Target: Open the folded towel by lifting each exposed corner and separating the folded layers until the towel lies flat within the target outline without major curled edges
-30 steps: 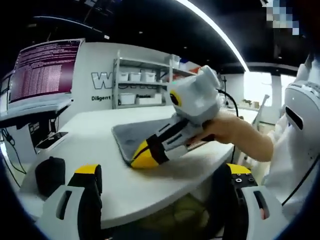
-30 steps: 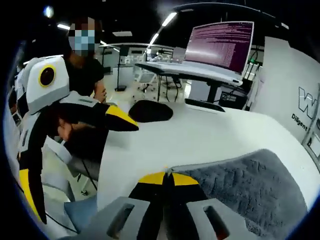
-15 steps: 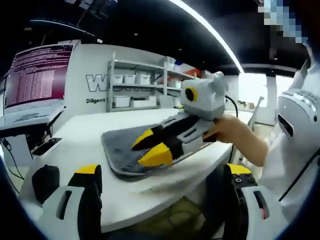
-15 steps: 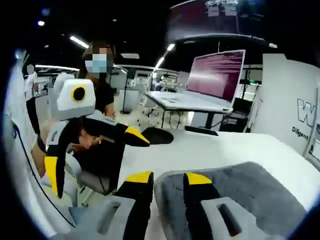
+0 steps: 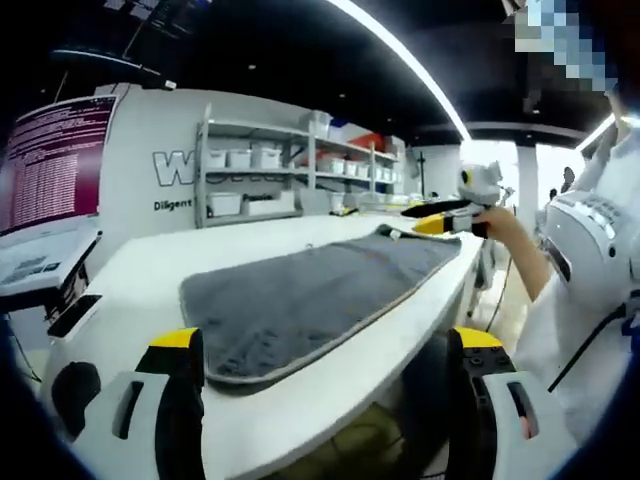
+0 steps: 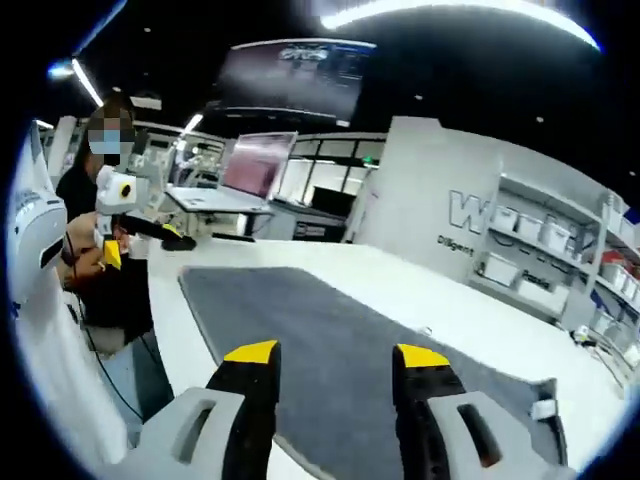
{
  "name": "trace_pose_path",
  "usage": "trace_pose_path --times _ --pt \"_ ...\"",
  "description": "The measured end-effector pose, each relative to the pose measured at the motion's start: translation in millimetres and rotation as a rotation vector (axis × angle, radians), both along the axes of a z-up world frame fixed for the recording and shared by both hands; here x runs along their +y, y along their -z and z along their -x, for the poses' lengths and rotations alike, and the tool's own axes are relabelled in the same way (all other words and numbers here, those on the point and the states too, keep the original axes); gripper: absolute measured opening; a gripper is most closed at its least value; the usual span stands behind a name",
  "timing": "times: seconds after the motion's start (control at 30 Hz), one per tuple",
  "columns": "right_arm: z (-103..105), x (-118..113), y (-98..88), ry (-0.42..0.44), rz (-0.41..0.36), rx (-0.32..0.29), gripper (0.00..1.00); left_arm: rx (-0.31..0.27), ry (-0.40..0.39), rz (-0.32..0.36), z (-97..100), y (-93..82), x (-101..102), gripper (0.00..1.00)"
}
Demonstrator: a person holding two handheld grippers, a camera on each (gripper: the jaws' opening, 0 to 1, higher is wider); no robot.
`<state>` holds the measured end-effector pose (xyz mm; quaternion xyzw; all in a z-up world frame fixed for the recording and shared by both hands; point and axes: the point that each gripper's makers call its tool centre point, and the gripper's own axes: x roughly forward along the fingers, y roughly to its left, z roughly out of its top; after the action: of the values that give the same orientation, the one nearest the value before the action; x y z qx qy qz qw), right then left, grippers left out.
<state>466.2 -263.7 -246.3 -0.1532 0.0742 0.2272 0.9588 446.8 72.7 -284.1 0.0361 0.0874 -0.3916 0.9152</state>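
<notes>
A grey towel (image 5: pixel 310 290) lies spread long and flat on the white table (image 5: pixel 150 280), its near edge rounded with a pale hem. My left gripper (image 5: pixel 325 345) stands wide open at the table's near edge, short of the towel, holding nothing. At the towel's far end a hand holds my right gripper (image 5: pixel 440 218) just above the cloth. In the right gripper view the towel (image 6: pixel 340 330) runs away under my open right gripper (image 6: pixel 336 354), whose jaws are empty. The left gripper (image 6: pixel 130 225) shows small at the far left end.
Shelves with white bins (image 5: pixel 250 180) line the back wall, and a monitor (image 5: pixel 50 160) stands at the left. A black object (image 5: pixel 75 385) lies on the near left table corner. A person (image 6: pixel 95 190) stands at the table's end. A white tag (image 6: pixel 545 408) sits on a towel corner.
The right gripper, shut at the towel's corner a second ago, has opened and moved to the far end. The towel now lies stretched out much longer. My left gripper stays open.
</notes>
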Motion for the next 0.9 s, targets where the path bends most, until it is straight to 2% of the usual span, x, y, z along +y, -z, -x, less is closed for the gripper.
trace_pose_path --times 0.1,0.17,0.23,0.33,0.5,0.6,0.67,0.77,0.83,0.9 --pt "18 -50 7.5 0.117 -0.014 0.016 0.46 -0.004 0.009 -0.006 -6.0 -2.2 -8 0.99" --pt "29 -75 13.4 0.177 -0.042 0.023 0.47 -0.003 0.023 -0.013 -9.9 -2.3 -16 0.99" --pt "38 -92 20.4 0.212 -0.081 0.039 0.47 0.002 0.051 -0.023 -12.3 -1.5 -26 0.99" --pt "50 -109 29.6 0.240 -0.084 0.062 0.50 0.007 0.080 -0.025 -15.9 -2.9 -38 0.99" --pt "67 -132 34.0 0.274 -0.082 0.082 0.56 -0.011 0.121 -0.017 -20.4 -12.5 -55 0.99" --pt "72 -138 35.2 0.270 -0.097 0.087 0.62 -0.002 0.140 -0.012 -20.7 -14.1 -62 0.99" --pt "73 -139 38.6 0.268 -0.083 0.102 0.65 0.004 0.144 -0.022 -20.3 -13.1 -64 0.99" --pt "72 -141 48.6 0.260 -0.034 0.151 0.76 0.024 0.150 -0.040 -19.5 -9.1 -66 0.99" --pt "68 -143 51.5 0.256 -0.032 0.169 0.84 0.027 0.143 -0.043 -19.6 -8.3 -66 0.99" --pt "65 -142 53.3 0.241 -0.045 0.179 0.86 0.026 0.136 -0.040 -20.0 -9.0 -65 0.99"
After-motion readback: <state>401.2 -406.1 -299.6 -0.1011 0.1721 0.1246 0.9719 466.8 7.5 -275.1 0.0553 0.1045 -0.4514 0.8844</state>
